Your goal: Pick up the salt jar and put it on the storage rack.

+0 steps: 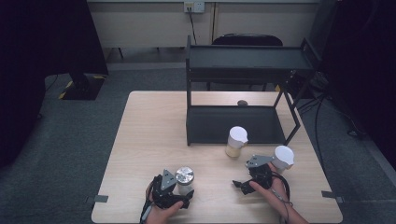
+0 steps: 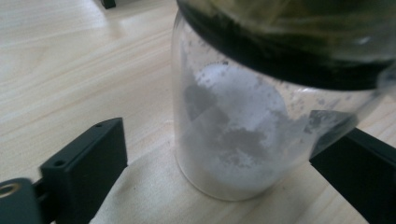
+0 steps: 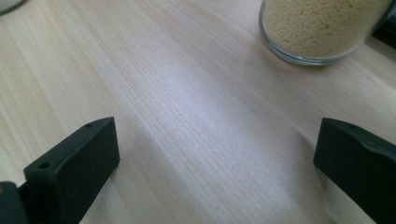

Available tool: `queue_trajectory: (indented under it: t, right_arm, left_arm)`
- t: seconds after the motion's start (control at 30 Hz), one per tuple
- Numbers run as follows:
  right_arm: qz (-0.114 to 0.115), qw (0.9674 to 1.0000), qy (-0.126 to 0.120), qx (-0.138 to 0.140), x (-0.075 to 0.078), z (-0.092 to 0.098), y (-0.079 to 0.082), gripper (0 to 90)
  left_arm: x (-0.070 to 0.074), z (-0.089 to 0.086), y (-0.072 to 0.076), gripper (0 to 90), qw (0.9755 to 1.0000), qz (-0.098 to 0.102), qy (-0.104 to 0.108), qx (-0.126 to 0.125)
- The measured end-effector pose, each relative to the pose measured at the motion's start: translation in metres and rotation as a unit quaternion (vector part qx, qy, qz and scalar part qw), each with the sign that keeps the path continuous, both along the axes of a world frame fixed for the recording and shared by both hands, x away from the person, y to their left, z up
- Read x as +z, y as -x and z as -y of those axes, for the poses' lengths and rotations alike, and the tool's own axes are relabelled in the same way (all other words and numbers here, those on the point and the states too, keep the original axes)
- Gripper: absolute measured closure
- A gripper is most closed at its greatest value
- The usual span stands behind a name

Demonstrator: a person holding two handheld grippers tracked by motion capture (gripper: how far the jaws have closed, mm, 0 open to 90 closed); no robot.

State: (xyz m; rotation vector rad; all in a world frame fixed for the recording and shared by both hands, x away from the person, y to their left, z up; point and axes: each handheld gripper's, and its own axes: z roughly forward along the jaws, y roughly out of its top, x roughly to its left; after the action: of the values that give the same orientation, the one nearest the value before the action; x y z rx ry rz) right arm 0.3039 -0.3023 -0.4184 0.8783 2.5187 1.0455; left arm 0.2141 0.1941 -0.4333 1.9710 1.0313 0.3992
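Where the left claw works, entries run outward:
Jar: clear glass cylinder, white powder clinging inside, round silvery lid; upright at the bench's near left.
Left claw: black, blocky jaws flank the jar; right jaw at the glass, left jaw apart from it.
Right claw: matte black, jaws spread wide over bare wood.
Grain jar: glass, fine yellow granules.
Bench: pale, straight-grained wood.
Rack: dark metal, two tiers.

Three jars stand before the rack (on table).
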Motion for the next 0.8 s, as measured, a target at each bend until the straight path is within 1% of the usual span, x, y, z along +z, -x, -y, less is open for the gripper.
queue_trajectory:
  t: [0.03,0.1,0.23,0.3,0.33,0.4,0.53,0.67,0.8]
  right_arm:
    - [0.0,1.0,0.0,0.0,0.0,0.0,0.0,0.0]
    - [0.0,1.0,0.0,0.0,0.0,0.0,0.0,0.0]
    - [0.0,1.0,0.0,0.0,0.0,0.0,0.0,0.0]
    - [0.0,1.0,0.0,0.0,0.0,0.0,0.0,0.0]
    - [0.0,1.0,0.0,0.0,0.0,0.0,0.0,0.0]
    - [0.0,1.0,0.0,0.0,0.0,0.0,0.0,0.0]
    - [0.0,1.0,0.0,0.0,0.0,0.0,0.0,0.0]
    - [0.0,1.0,0.0,0.0,0.0,0.0,0.0,0.0]
    - [0.0,1.0,0.0,0.0,0.0,0.0,0.0,0.0]
  left_arm:
    - [0.0,0.0,0.0,6.0,1.0,0.0,0.0,0.0]
    - [-0.0019,-0.0005,0.0004,6.8,0.9999,0.006,0.008,0.0]
    - [-0.0019,0.0003,0.0008,8.9,0.9999,0.01,0.006,0.0]
    - [-0.003,-0.0005,0.0001,9.7,0.9999,0.011,0.01,-0.003]
    - [-0.0031,0.0003,0.0,12.1,0.9999,0.011,0.008,-0.003]
    - [-0.0032,0.0003,-0.0002,12.6,0.9999,0.011,0.009,-0.003]
    - [-0.0034,0.0019,0.0005,16.2,0.9998,0.015,0.009,-0.005]
    - [-0.0028,0.0024,-0.0002,18.2,0.9998,0.014,0.008,-0.006]
    - [-0.0028,0.0041,0.0006,23.7,0.9997,0.02,0.007,-0.01]
